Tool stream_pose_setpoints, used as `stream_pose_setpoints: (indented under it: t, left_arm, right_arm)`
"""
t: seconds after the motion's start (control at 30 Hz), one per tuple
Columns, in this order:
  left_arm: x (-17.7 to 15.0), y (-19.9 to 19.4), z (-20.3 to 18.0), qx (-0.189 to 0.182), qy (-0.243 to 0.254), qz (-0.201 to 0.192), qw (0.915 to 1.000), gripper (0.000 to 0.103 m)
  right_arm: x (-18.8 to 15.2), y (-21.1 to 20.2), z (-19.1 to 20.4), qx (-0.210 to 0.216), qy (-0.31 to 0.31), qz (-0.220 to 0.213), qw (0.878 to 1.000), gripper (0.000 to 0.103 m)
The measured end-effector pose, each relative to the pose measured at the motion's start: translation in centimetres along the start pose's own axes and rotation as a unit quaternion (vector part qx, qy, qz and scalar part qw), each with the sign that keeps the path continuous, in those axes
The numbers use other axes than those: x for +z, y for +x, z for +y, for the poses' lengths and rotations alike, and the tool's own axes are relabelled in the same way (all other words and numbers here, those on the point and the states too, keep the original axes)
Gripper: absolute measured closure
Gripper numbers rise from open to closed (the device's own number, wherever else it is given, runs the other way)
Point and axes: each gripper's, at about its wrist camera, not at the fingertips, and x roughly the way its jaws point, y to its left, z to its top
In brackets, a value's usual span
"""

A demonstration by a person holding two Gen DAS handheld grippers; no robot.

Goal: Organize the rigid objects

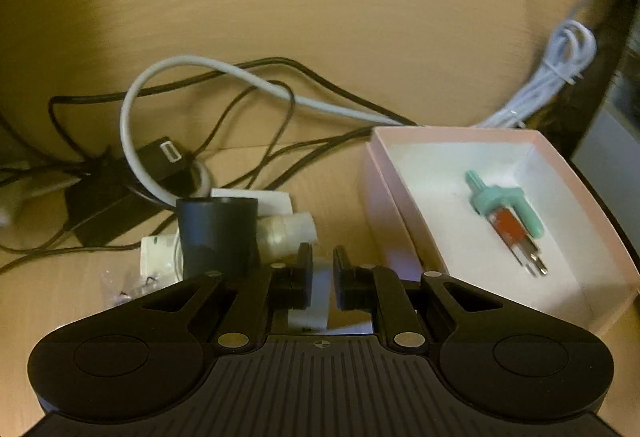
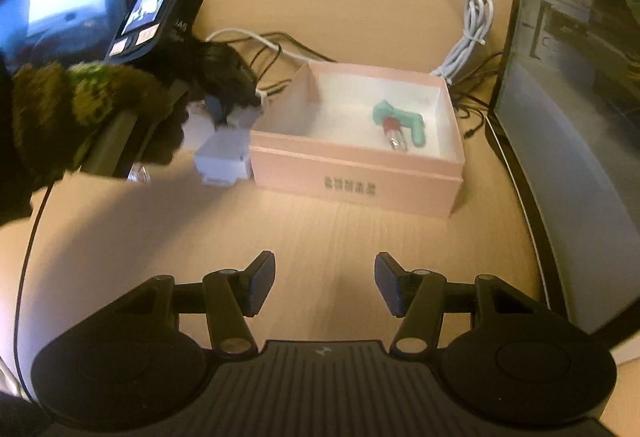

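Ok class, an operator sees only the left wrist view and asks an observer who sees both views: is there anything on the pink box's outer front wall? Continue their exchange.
Observer: Yes, the pink box carries green print on its front wall, too blurred to read.
Operator: Where is the right gripper?
Observer: The right gripper is open over the table, in front of the box, holding nothing.
Operator: What stands to the right of the box?
Observer: A dark computer case, apart from the box.
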Motion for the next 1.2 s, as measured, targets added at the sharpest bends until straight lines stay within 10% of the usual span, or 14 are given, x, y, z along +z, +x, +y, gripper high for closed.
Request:
stream_pose_setpoints:
  t: [0.5, 0.73, 0.97, 1.2]
  left_arm:
    - [-8.8, -8.5, 3.7, -0.071, -0.042, 0.053, 0.9952, 0.091]
    - [-13.1, -15.2, 8.7, -0.021, -0.178, 0.003, 0.9838, 0.091]
    - [-16.0, -18.4, 11.5, -0.003, -0.23, -0.004, 0.9732, 0.091]
    - [-17.1, -18.5, 13.1, 0.009, -0.23, 0.008, 0.9732, 0.091]
  right_arm:
    - [2.5, 3.6, 5.8, 0.089, -0.059, -0.028, 0.994, 0.042]
    - [7.8, 7.5, 10.4, 0.09, -0.097, -0.066, 0.989, 0.042]
    - [13.3, 16.1, 15.4, 0.081, -0.151, -0.011, 0.985, 0.035]
    - [13.4, 14.2, 15.1, 0.1, -0.143, -0.006, 0.985, 0.064]
